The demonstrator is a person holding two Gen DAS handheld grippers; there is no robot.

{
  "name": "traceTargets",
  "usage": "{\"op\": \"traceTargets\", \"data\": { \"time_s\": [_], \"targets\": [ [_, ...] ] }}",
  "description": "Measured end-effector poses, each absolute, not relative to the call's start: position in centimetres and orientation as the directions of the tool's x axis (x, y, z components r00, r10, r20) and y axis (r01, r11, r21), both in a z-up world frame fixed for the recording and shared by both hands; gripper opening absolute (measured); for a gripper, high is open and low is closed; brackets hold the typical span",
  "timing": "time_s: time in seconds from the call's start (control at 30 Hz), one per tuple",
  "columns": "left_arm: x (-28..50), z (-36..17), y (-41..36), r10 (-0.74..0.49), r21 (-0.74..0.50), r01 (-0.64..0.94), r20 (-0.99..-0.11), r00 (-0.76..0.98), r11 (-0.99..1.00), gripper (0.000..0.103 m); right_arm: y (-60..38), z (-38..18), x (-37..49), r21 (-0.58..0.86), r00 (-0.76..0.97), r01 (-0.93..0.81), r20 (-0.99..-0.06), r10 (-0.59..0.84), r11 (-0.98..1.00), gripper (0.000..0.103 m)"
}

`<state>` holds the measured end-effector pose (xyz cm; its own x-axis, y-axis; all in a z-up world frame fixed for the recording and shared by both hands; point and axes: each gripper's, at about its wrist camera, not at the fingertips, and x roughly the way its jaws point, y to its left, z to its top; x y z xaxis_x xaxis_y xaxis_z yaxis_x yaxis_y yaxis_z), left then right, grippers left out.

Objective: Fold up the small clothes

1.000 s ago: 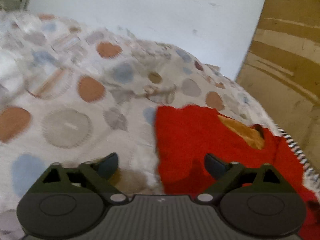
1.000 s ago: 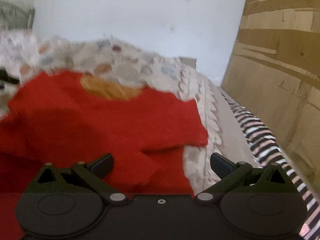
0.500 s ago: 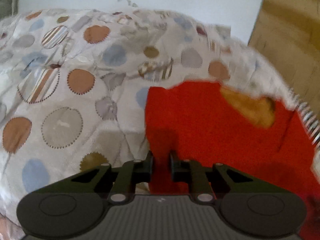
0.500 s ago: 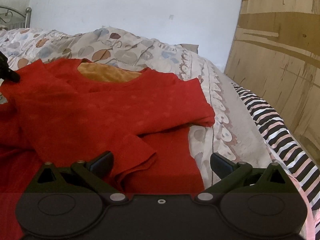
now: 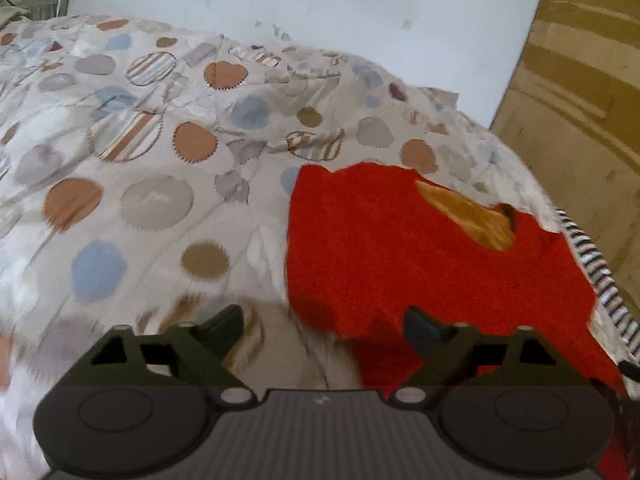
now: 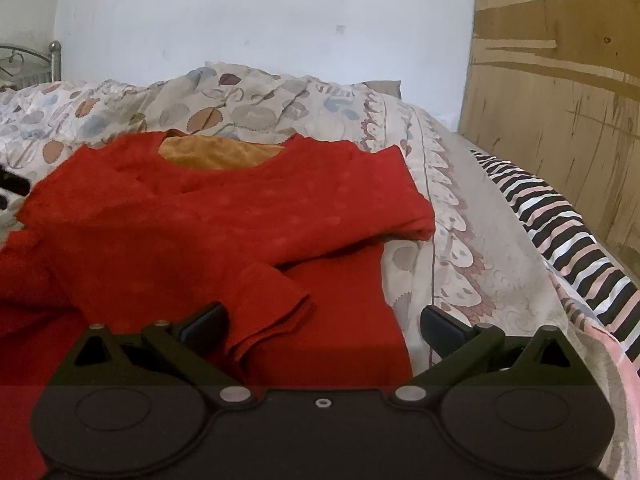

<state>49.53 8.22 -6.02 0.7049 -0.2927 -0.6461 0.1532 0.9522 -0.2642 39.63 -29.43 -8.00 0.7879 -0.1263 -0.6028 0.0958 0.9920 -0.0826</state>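
Both jaw pairs are held apart and empty, the left gripper (image 5: pixel 323 318) over the left edge of the red top (image 6: pixel 224 216), the right gripper (image 6: pixel 324 320) over its folded sleeve, while open quilt (image 5: pixel 152 200) is seen leftward, a plywood board (image 6: pixel 560 120) seemingly bounding the right.

Left gripper (image 5: pixel 323 322) and right gripper (image 6: pixel 323 322), jaws wide apart.

Wooden board (image 6: pixel 560 120) close right of bed (image 6: pixel 460 240)
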Motion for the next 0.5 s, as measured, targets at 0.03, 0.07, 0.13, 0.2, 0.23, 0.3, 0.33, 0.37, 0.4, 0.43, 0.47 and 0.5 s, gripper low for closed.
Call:
{"op": "traceTargets", "data": {
  "time_s": [0.03,0.07,0.13,0.2,0.23,0.3,0.33,0.37,0.4,0.43,0.47,0.5],
  "targets": [
    [47.9,-6.0,8.6,-0.315,-0.276,0.172,-0.64,0.701,0.946,0.098,-29.7,-7.5,38.9,-0.057,0.781,0.108,-0.612,-0.12,0.992,0.103],
    [46.3,-6.1,9.0,-0.343,-0.296,0.193,-0.632,0.695,0.936,0.102,-30.0,-7.1,38.0,-0.025,0.781,0.116,-0.615,-0.107,0.993,0.103],
    [43.0,-6.4,10.1,-0.404,-0.354,0.222,-0.612,0.68,0.909,0.102,-30.8,-6.6,35.5,0.037,0.781,0.124,-0.62,-0.074,0.992,0.103],
    [40.2,-6.9,11.1,-0.444,-0.405,0.223,-0.615,0.652,0.887,0.102,-31.6,-6.4,32.4,0.052,0.774,0.136,-0.629,-0.073,0.989,0.103],
    [38.9,-7.2,11.4,-0.454,-0.413,0.224,-0.63,0.63,0.883,0.102,-31.9,-6.4,30.7,0.05,0.771,0.139,-0.632,-0.076,0.989,0.103],
    [36.6,-7.6,11.8,-0.454,-0.402,0.232,-0.647,0.613,0.886,0.102,-32.5,-6.5,27.6,0.057,0.769,0.145,-0.635,-0.076,0.988,0.102],
    [35.4,-7.8,11.9,-0.451,-0.391,0.24,-0.651,0.611,0.889,0.102,-32.8,-6.5,26.1,0.066,0.767,0.153,-0.638,-0.076,0.986,0.102],
    [34.6,-8.1,11.9,-0.453,-0.386,0.247,-0.655,0.605,0.889,0.102,-33.1,-6.5,24.9,0.079,0.766,0.161,-0.639,-0.074,0.984,0.099],
    [33.9,-8.3,11.9,-0.459,-0.388,0.252,-0.671,0.582,0.886,0.101,-33.4,-6.6,23.7,0.099,0.767,0.168,-0.638,-0.067,0.981,0.094],
    [33.4,-8.5,11.8,-0.469,-0.401,0.249,-0.687,0.555,0.882,0.094,-33.6,-6.5,22.6,0.12,0.768,0.176,-0.637,-0.06,0.977,0.092],
    [33.1,-8.7,11.8,-0.484,-0.423,0.242,-0.697,0.529,0.873,0.084,-33.8,-6.4,21.9,0.135,0.765,0.19,-0.641,-0.06,0.972,0.087],
    [32.7,-8.9,11.8,-0.508,-0.454,0.237,-0.698,0.504,0.859,0.08,-34.0,-6.2,21.2,0.149,0.758,0.213,-0.649,-0.067,0.966,0.079]
  ]
}}
